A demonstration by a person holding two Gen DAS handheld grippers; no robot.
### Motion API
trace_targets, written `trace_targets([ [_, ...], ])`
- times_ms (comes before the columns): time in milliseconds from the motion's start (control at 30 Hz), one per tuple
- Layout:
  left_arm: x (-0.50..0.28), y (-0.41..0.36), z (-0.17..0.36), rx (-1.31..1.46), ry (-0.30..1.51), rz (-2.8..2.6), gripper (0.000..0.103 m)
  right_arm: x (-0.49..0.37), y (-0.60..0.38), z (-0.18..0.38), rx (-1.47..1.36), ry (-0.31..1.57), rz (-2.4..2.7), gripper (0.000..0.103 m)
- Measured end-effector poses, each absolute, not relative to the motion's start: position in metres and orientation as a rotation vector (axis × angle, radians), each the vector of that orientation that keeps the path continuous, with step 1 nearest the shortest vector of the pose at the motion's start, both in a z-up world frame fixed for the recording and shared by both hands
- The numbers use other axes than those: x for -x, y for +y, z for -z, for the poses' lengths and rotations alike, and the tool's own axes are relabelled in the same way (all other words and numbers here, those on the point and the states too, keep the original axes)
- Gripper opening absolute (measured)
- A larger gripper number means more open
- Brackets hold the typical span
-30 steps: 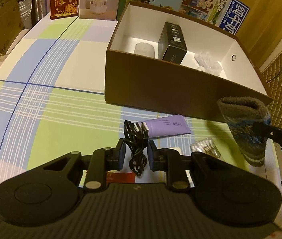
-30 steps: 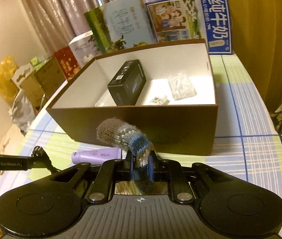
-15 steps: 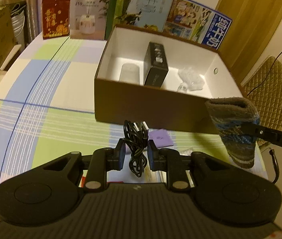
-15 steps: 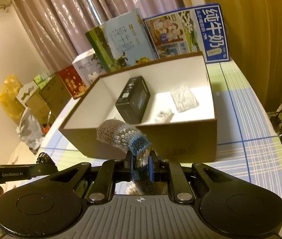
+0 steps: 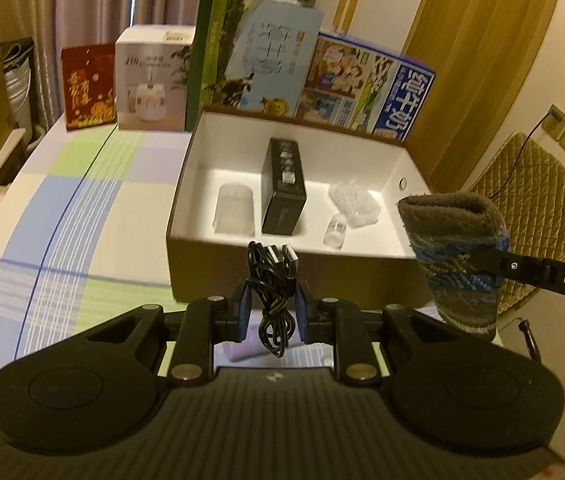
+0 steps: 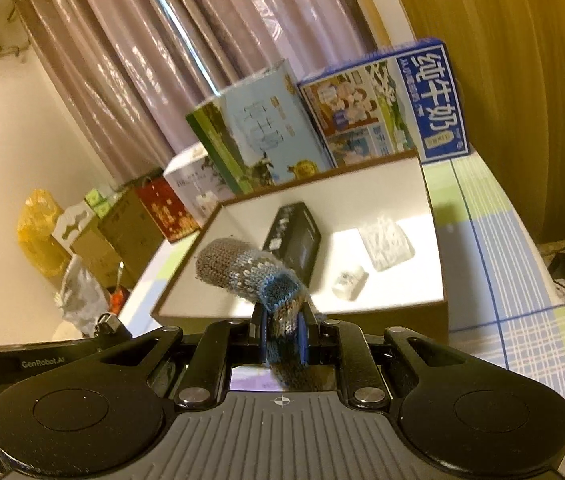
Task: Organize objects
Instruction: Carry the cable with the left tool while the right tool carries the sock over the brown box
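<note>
Here the left fingers (image 5: 271, 309) pinch a black cable (image 5: 272, 280); the right fingers (image 6: 281, 338), marked "DAS", pinch a knitted sock (image 6: 250, 276).

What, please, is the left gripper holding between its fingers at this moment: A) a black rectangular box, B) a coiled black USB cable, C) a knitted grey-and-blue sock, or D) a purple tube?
B: the left gripper is closed on the coiled black USB cable, whose plugs stick up above the fingers.

A coarse knitted wool sock (image 6: 258, 276), glossy black cable (image 5: 272, 292), matt cardboard box (image 5: 282, 276) and checked cloth tablecloth (image 5: 82, 240).
</note>
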State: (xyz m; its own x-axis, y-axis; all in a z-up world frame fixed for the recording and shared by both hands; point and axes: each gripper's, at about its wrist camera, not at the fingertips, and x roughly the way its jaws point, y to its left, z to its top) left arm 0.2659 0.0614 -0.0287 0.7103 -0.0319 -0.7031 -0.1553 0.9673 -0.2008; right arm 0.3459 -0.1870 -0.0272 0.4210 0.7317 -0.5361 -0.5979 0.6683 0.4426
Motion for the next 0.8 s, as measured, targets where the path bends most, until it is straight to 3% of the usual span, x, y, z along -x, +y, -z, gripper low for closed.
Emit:
trace_targets([
  [433, -0.306, 0.068, -0.001, 0.225, 0.711, -0.048, 0.018, -0.379, -0.175, -0.001, -0.245, 0.704, -0.851, 0.012],
  [800, -0.348, 0.068, 0.005, 0.200, 0.728, -0.030, 0.018, -0.413, -0.160, 0.013, -0.237, 0.724, -0.814, 0.012],
])
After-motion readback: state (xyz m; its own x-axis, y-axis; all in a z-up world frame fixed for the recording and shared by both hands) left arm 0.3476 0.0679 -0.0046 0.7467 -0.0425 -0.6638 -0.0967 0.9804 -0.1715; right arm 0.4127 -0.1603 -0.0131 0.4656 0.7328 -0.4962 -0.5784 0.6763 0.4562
